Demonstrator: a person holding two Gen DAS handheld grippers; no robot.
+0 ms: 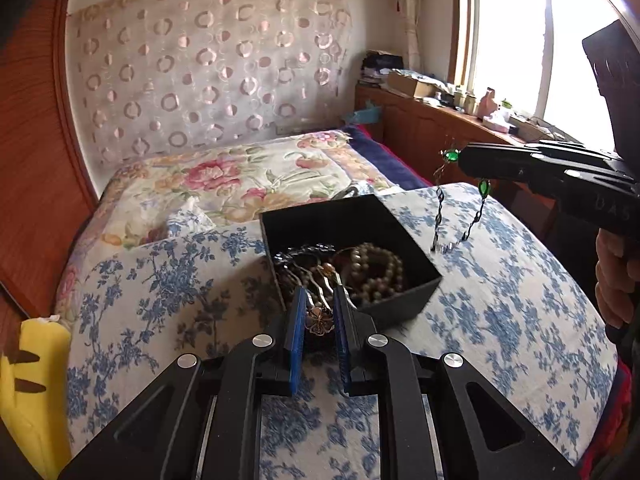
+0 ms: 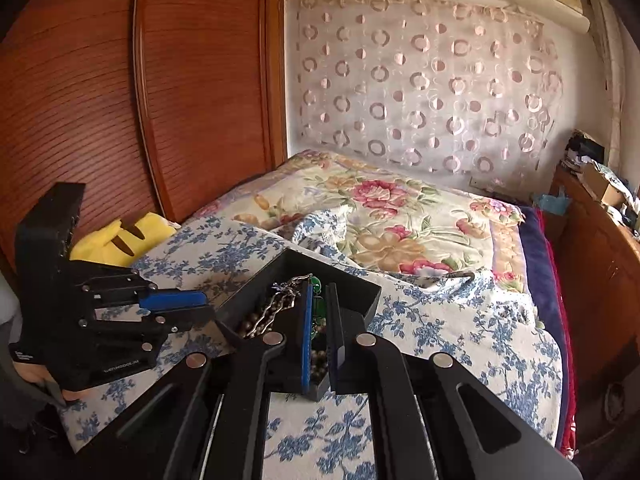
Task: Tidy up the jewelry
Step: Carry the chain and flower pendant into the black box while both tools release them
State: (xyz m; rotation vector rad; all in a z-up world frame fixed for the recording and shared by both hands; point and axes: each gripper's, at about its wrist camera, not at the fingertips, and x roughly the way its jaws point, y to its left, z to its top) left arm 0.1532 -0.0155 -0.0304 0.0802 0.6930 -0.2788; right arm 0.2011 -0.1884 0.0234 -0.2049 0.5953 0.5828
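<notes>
A black open box (image 1: 400, 292) sits on the blue-flowered cloth and holds a pearl necklace (image 1: 376, 268) and dark chains. My left gripper (image 1: 320, 300) is at the box's near wall, shut on a bronze flower-shaped piece (image 1: 319, 319). My right gripper (image 1: 464, 156) is above and right of the box, shut on a black chain with green stones (image 1: 452, 156) that hangs down to the cloth. In the right wrist view my right gripper (image 2: 319, 294) holds the green stones (image 2: 317, 312) over the box (image 2: 360, 292); the left gripper (image 2: 176, 300) is at its left.
A flowered quilt (image 1: 240, 184) lies behind the box. A yellow plush toy (image 1: 32, 380) is at the left. A wooden wardrobe (image 2: 120, 100) stands left, a cluttered wooden cabinet (image 1: 440, 120) under the window at right.
</notes>
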